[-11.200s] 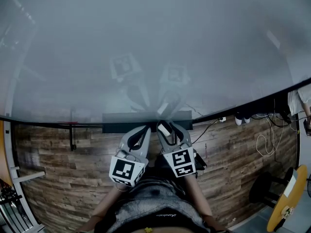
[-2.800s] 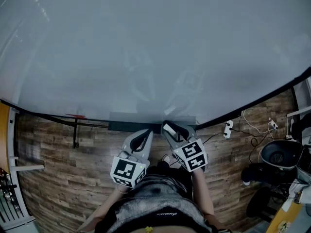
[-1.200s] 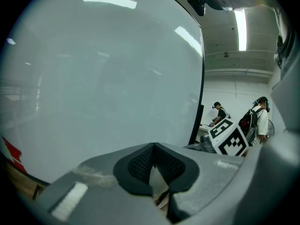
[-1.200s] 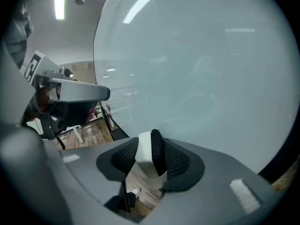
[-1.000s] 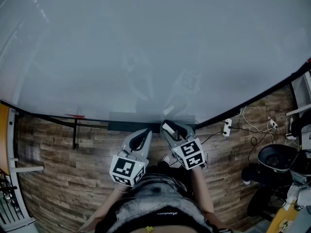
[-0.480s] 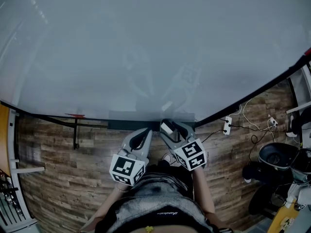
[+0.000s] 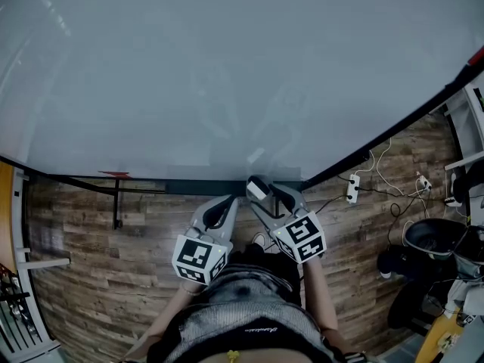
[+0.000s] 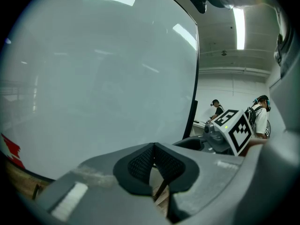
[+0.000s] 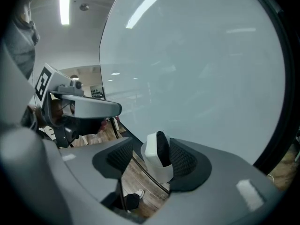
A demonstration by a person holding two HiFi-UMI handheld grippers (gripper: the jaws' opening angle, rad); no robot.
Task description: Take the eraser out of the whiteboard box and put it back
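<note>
Now that my right gripper (image 9: 146,157) has just been opening its jaws wide, the eraser (image 9: 150,152) stands upright between them at the box (image 7: 212,188), leaning on the right-hand pad and clear of the other. My left gripper (image 8: 153,161) sits alongside, pinched shut and empty.

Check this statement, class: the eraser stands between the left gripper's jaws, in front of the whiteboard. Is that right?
Wrong gripper. The eraser stands between the right gripper's jaws, which have just been opening, in front of the whiteboard; the right gripper view shows it. The left gripper's jaws are together, empty.
</note>
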